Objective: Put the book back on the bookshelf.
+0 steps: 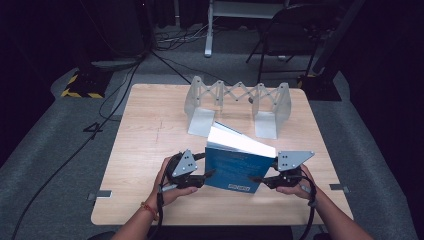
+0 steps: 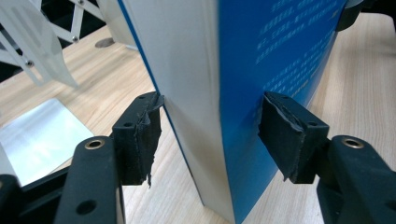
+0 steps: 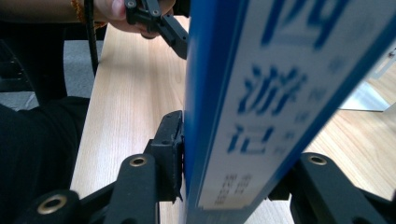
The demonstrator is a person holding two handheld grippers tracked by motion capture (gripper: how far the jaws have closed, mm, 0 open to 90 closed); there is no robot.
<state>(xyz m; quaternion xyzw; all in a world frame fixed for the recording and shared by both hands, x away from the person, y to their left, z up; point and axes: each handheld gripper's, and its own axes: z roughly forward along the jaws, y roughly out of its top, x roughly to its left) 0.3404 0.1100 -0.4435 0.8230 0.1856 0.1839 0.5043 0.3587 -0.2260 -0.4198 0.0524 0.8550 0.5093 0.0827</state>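
High view: light wooden table [image 1: 150, 150]; thick blue-covered book [image 1: 235, 167] near its front edge, white page block upward, tilted. Left hand-held gripper [image 1: 206, 176] at the book's left edge, right hand-held gripper [image 1: 257, 179] at its right edge. Translucent grey accordion-style book stand [image 1: 237, 102] behind, apart from the book.

Left gripper view: book [image 2: 233, 93] upright between the jaws; worn black pads [image 2: 140, 135] apart, one touching the page side, the other just beside the cover.

Right gripper view: jaws clamped on the book's blue spine [image 3: 252, 107], printed characters blurred; the other hand-held gripper [image 3: 180, 44] farther off.
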